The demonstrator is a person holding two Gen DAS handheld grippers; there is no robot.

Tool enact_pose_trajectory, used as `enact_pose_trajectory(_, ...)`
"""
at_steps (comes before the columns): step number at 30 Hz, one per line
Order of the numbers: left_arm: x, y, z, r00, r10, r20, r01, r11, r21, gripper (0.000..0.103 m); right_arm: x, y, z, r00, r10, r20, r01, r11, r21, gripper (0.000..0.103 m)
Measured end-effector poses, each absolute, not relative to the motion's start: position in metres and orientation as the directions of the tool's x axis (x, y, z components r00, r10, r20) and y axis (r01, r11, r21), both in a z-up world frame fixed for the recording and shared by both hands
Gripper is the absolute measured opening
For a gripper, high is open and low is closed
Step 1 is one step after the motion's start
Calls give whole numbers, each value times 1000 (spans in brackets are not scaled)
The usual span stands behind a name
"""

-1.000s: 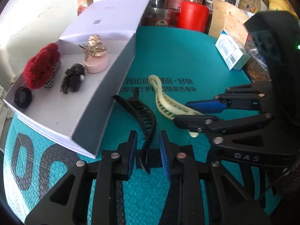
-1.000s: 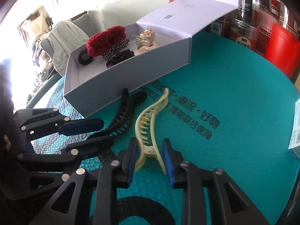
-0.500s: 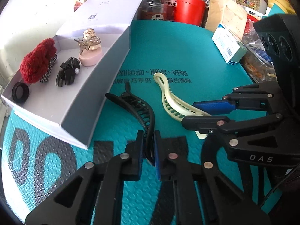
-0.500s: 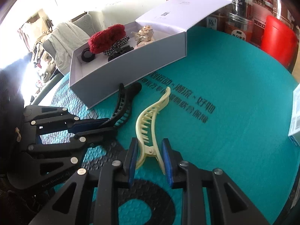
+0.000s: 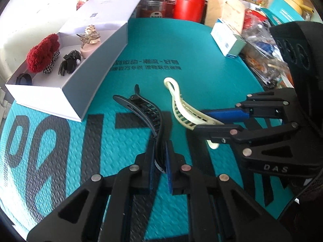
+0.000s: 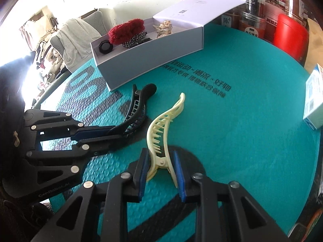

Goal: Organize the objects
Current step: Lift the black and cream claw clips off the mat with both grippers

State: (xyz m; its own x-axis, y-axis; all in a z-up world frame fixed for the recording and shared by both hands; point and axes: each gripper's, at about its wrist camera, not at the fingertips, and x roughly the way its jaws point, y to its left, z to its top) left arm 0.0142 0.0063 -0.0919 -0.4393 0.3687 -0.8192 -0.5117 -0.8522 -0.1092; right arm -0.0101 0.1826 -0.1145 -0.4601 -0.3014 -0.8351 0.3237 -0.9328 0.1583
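A black hair clip (image 5: 147, 111) lies over the teal mat, and my left gripper (image 5: 160, 162) is shut on its handle end; the right wrist view shows the same black hair clip (image 6: 135, 109) pinched in my left gripper (image 6: 109, 135). Beside it a cream hair clip (image 6: 163, 125) has its two handle ends pressed between the blue pads of my right gripper (image 6: 161, 170). From the left wrist, the cream hair clip (image 5: 181, 109) sits in my right gripper (image 5: 220, 121). A white open box (image 5: 94, 74) holding hair accessories stands at the upper left.
Inside the box are a red fluffy piece (image 5: 41, 54), a black bow (image 5: 69, 63), a pink and gold clip (image 5: 88, 40) and a black ring (image 5: 24, 78). Jars and a red canister (image 5: 188, 6) line the back. A small carton (image 5: 228, 38) lies at the right.
The left jaws closed onto the black clip's handle. Both grippers then pulled back toward me, away from the box, each dragging its clip along; the box now looks farther off.
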Motion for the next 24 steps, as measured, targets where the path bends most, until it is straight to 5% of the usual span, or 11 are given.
enact_pose_trajectory(3, 22, 9, -91, -458, 347, -819, -525, -849, -66, 11, -4, 182, -114, -472, -283, -835, 323, -937, 135, 25)
enact_pose_trajectory(7, 24, 18, -94, -479, 317, -818, -543, -840, -8, 36, -3, 175, -115, -478, -243, -844, 335, -939, 80, 25)
enact_pose_trajectory(24, -13, 22, -100, -509, 295, -809, -474, -880, -22, 49, -23, 183, -117, -486, -251, -837, 342, -936, 81, 26)
